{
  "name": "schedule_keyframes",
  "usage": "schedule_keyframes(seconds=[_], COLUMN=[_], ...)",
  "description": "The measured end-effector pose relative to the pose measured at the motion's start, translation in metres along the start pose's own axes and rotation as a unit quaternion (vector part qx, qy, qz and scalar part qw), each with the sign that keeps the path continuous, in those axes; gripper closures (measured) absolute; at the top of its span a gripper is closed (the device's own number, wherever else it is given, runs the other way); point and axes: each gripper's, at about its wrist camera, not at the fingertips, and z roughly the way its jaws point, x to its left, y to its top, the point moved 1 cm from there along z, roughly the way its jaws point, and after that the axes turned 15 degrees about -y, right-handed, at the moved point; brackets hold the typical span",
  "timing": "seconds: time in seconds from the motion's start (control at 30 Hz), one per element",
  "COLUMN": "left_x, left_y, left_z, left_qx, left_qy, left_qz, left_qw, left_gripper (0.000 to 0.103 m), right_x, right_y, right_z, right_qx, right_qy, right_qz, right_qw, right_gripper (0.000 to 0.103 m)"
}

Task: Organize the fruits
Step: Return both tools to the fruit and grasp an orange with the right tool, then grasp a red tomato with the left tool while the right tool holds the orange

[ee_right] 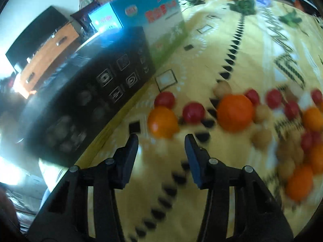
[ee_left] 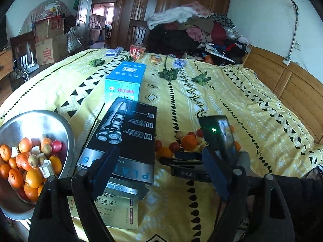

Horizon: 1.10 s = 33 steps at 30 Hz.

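A steel bowl [ee_left: 60, 121] at the left of the bed holds several oranges, red fruits and brown fruits. Loose fruits [ee_left: 187, 141] lie on the yellow bedspread right of the black box. My left gripper [ee_left: 161, 171] is open and empty, held above the bed near the black box. My right gripper [ee_right: 161, 141] is open and empty, low over the bedspread just short of an orange [ee_right: 162, 122]. Beyond it lie a red fruit [ee_right: 192, 110], a bigger orange [ee_right: 235, 113] and more fruits to the right. The right gripper's body [ee_left: 220, 139] shows in the left wrist view, over the loose fruits.
A black shaver box [ee_left: 125, 133] lies between the bowl and the loose fruits, on a yellow book [ee_left: 117, 211]. A blue box [ee_left: 125, 82] stands behind it. Leafy greens [ee_left: 168, 73], snack packs and a clothes pile [ee_left: 191, 30] sit further back. A wooden headboard [ee_left: 292, 84] is at right.
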Motion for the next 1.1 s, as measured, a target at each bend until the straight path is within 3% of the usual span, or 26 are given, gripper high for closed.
schedule_keyframes(seconds=[0.17,0.37,0.43,0.53,0.67,0.8,0.87,0.93,1.1], left_x=[0.004,-0.007,-0.013,-0.025,-0.045,-0.052,-0.048,-0.04,-0.023], left_y=[-0.002,-0.005,-0.005,-0.006,-0.009,-0.012,-0.013,-0.013,-0.012], left_z=[0.007,0.02,0.023,0.032,0.059,0.112,0.138,0.161,0.202], left_qx=[0.007,0.022,0.026,0.035,0.054,0.098,0.112,0.125,0.144], left_qy=[-0.002,-0.01,-0.013,-0.027,-0.069,-0.081,-0.062,-0.042,0.007], left_qz=[-0.003,0.005,0.01,0.02,0.029,0.022,0.018,0.014,0.024], left_qw=[1.0,0.9997,0.9995,0.9988,0.9957,0.9917,0.9916,0.9912,0.9892], left_gripper=[0.017,0.017,0.017,0.017,0.018,0.043,0.048,0.053,0.055], right_x=[0.011,0.014,0.01,-0.017,-0.069,-0.115,-0.126,-0.133,-0.147], right_y=[0.007,0.002,0.004,-0.001,-0.028,-0.064,-0.08,-0.076,-0.071], right_z=[0.017,0.019,0.01,-0.036,-0.085,-0.11,-0.118,-0.118,-0.113], right_qx=[0.005,0.006,0.003,-0.037,-0.063,-0.057,-0.057,-0.057,-0.062], right_qy=[-0.021,-0.03,-0.019,0.005,-0.014,-0.03,-0.031,-0.03,-0.019], right_qz=[-0.022,-0.026,-0.009,0.025,0.081,0.145,0.163,0.171,0.191], right_qw=[1.0,0.999,1.0,0.999,0.995,0.987,0.984,0.983,0.979], right_gripper=[0.055,0.063,0.064,0.064,0.064,0.064,0.064,0.063,0.063])
